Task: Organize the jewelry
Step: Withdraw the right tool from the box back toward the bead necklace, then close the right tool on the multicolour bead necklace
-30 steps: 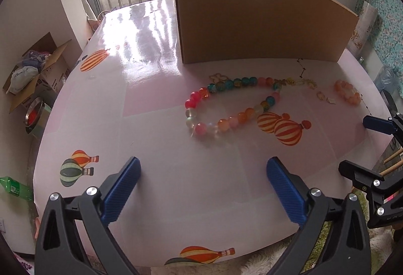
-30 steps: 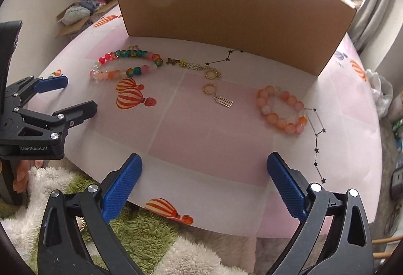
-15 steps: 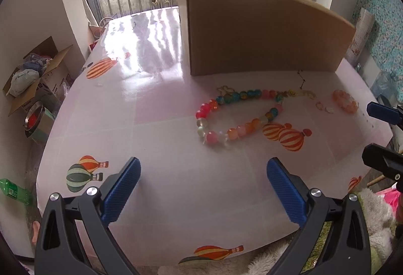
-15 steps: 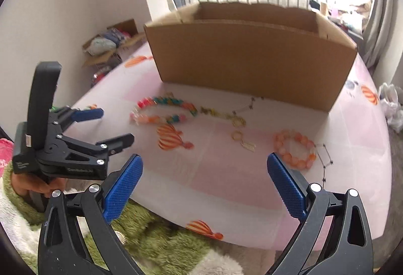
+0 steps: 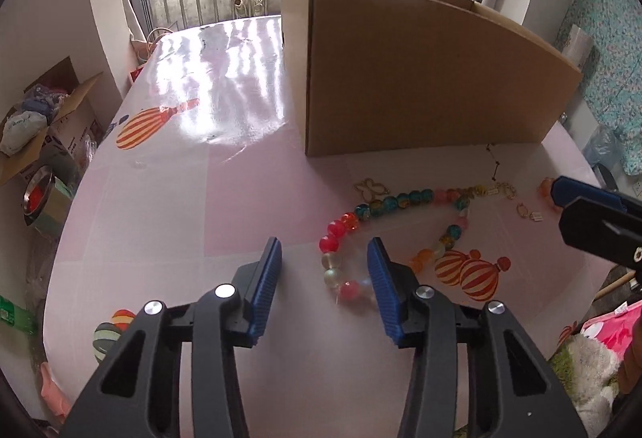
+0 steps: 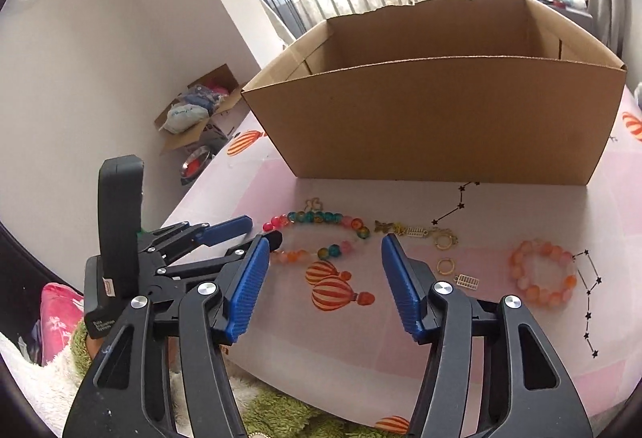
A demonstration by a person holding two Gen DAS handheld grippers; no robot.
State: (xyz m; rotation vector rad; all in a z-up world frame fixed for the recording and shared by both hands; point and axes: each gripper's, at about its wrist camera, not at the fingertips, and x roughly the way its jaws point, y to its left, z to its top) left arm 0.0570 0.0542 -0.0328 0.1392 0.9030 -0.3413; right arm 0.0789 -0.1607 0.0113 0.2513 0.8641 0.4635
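**Both grippers hovering, nothing picked yet**

Left gripper (image 5: pixel 323 265) has just been narrowing its jaws. They stand part-open with nothing pinched, above the near end of the multicolour bead necklace (image 5: pixel 401 197). Right gripper (image 6: pixel 321 277) has likewise just been closing partway and holds nothing, above the table (image 6: pixel 361 349).

All jewelry is loose on the pink tablecloth in front of the cardboard box (image 6: pixel 441 117): the necklace, gold charm chain (image 6: pixel 417 231), gold hoop (image 6: pixel 445 265), small gold pendant (image 6: pixel 467 282) and orange bead bracelet (image 6: pixel 541 273). From what shows, the box looks empty.

Step, as judged: pre-grasp on the necklace. Next move needs the left to drop, straddle the beads and close, then lift over the box wall. The round beads may slip.

Writing: a small white label on the left gripper body, too blurred to read.
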